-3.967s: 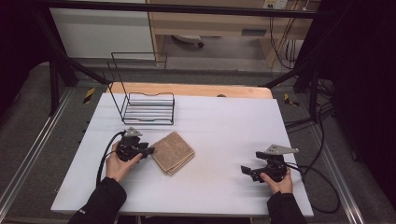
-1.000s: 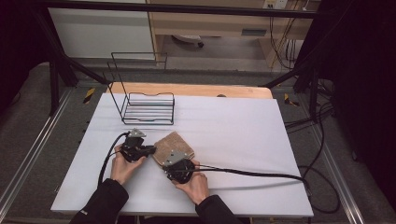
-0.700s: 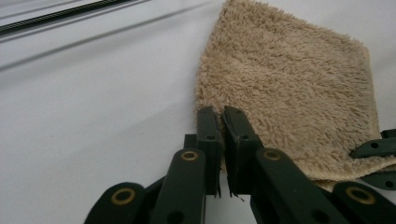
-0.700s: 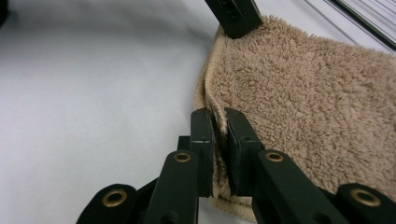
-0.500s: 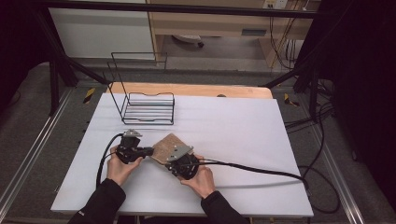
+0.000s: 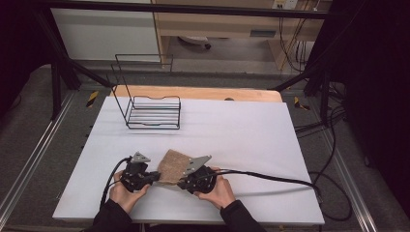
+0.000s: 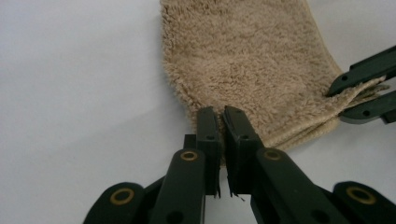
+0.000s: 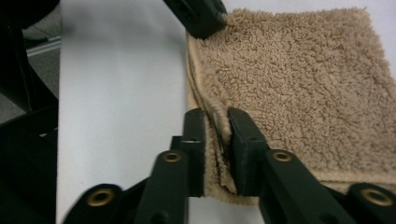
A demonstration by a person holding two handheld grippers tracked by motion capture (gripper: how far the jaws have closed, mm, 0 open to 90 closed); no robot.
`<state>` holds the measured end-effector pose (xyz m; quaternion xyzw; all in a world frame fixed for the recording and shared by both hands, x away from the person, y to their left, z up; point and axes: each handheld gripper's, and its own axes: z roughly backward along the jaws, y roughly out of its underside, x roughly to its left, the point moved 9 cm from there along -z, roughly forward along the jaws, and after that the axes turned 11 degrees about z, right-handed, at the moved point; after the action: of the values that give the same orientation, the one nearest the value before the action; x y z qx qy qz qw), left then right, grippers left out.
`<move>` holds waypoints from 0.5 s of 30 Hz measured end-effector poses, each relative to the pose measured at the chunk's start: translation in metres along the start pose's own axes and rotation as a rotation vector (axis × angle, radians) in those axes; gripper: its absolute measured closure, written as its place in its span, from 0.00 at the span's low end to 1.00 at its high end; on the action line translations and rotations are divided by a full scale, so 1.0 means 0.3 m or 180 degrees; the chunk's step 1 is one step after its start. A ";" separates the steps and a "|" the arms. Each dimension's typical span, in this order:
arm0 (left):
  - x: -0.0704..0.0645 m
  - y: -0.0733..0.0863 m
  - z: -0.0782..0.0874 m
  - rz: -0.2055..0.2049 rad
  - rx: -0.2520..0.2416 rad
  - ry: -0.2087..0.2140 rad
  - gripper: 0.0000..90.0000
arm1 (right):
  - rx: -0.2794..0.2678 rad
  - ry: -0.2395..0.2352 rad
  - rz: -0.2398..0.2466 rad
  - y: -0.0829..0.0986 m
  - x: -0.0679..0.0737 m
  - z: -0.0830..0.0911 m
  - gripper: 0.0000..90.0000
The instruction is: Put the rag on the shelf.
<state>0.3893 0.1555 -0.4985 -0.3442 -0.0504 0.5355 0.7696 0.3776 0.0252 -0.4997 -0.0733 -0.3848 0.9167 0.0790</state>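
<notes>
Both grippers are pinching the near edge of the folded tan terry towel, ready to lift it: left gripper clamping one corner, right gripper nipping the layers just beside.

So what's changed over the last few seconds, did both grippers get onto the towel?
Yes. The right gripper crossed from the table's right side to the folded towel and now pinches its near edge; the left gripper edged in and clamps the same edge. The towel shifted slightly. The wire rack stayed put.
</notes>
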 end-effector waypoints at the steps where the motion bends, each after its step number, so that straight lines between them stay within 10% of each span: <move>1: 0.001 0.003 0.000 -0.0022 0.0002 -0.0007 0.93 | -0.0020 -0.0008 -0.0021 -0.001 0.003 0.001 0.81; 5: 0.004 -0.010 0.016 -0.0108 -0.0032 0.0060 0.82 | -0.0232 0.0090 -0.0152 -0.018 -0.013 0.043 0.63; 8: 0.010 -0.053 0.038 -0.0228 -0.0179 0.0043 0.65 | -0.0294 0.0467 -0.0392 0.007 -0.089 0.099 0.54; 15: 0.040 -0.152 -0.023 -0.0334 -0.0145 0.0066 0.54 | -0.0227 0.0928 -0.0844 0.079 -0.204 0.104 0.54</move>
<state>0.4334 0.1539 -0.4805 -0.3640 -0.0726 0.4895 0.7890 0.4292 -0.0253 -0.4905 -0.1567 -0.4077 0.8637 0.2513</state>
